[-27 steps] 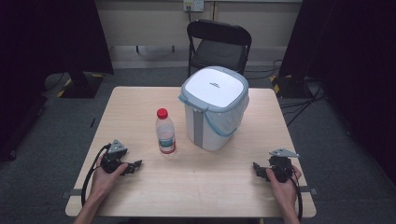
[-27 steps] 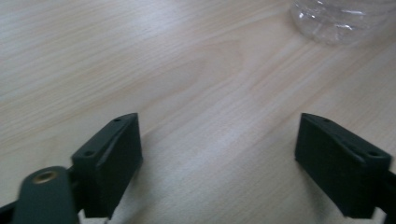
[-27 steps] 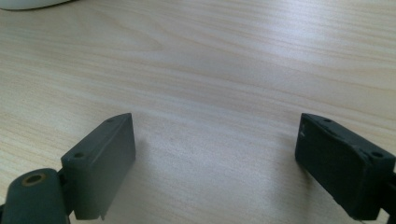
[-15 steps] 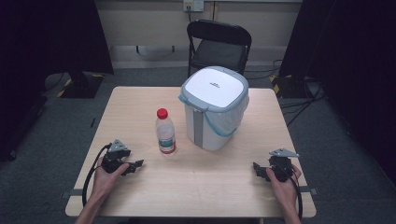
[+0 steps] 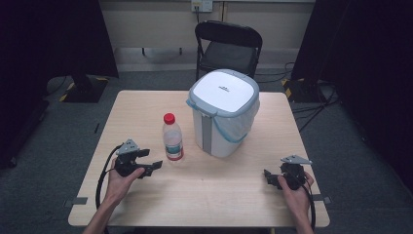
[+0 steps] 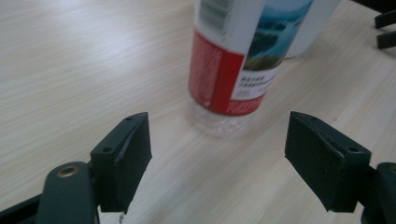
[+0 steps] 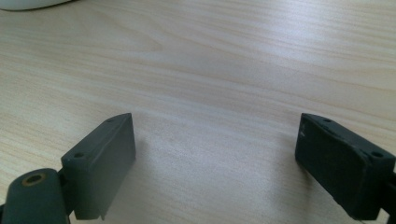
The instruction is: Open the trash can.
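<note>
**Bottle in the left gripper's line, nothing held yet**

While both grippers rest low near the tabletop's near edge, the work in hand looks like a reach for the water bottle (image 5: 172,137), which stands upright with its red cap on, a little left of the tabletop's middle. In the left gripper view its red and blue label fills the space ahead of the jaws, the clear base sitting on the wood just beyond them. The left gripper (image 5: 152,159) lies just beside the bottle toward the near left corner, jaws spread wide and empty, pads not touching it.

Right of the bottle, close by but apart, stands the white lidded bin (image 5: 223,113) with its liner bag, nearer the far edge. The right gripper (image 5: 269,178) waits by the near right corner, well apart from both, jaws also wide over bare wood.

The risks, as I judge them: the bottle is tall, narrow and looks light, so a pad that meets it off-centre or one side first could tip it, or push it toward the bin. A grip on the slick label low down may let it pivot when lifted. The trailing cable (image 5: 103,171) near the table (image 5: 146,105) edge could snag the left hand's travel.
</note>
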The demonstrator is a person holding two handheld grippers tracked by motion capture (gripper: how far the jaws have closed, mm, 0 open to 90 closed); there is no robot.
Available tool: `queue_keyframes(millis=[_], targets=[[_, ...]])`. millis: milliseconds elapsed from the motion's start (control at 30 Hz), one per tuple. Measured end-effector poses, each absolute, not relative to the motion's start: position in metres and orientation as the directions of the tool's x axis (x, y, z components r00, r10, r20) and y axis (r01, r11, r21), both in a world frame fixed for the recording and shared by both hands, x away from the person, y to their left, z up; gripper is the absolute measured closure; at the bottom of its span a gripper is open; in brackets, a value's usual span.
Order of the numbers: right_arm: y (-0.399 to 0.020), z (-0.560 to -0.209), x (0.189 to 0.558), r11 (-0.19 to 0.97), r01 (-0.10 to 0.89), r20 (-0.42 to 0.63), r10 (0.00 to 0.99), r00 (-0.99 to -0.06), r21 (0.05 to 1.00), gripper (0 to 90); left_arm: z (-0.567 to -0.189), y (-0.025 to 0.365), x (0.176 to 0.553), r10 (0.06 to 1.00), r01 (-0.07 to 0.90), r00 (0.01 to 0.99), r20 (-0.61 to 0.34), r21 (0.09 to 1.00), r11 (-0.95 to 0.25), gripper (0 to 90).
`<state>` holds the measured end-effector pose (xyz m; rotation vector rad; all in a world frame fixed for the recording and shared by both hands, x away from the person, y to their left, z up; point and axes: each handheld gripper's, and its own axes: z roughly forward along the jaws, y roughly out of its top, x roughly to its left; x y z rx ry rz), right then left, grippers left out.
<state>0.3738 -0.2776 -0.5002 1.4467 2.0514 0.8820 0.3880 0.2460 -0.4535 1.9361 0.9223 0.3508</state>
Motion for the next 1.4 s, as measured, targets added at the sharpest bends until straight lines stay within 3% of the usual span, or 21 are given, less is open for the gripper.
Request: queue_keyframes(millis=[167,733,900,1400], targets=[[-0.278,-0.5,0.374,0.235,0.638,-0.017,0.944,-0.329,0.734,10.8,-0.446,0.23,0.401,0.707,0.416,0.701,-0.098,0.86,-0.294,19.4],[-0.278,-0.5,0.374,0.235,0.637,-0.017,0.944,-0.329,0.734,10.8,-0.453,0.195,0.428,0.701,0.421,0.707,-0.092,0.852,-0.312,15.8],[-0.278,-0.5,0.374,0.235,0.638,-0.017,0.944,-0.329,0.734,10.8,-0.45,0.187,0.434,0.71,0.404,0.702,-0.055,0.852,-0.333,26.9],[-0.278,-0.5,0.374,0.235,0.638,-0.017,0.944,-0.329,0.734,10.8,-0.445,0.227,0.425,0.784,0.415,0.62,-0.03,0.86,-0.296,28.6]])
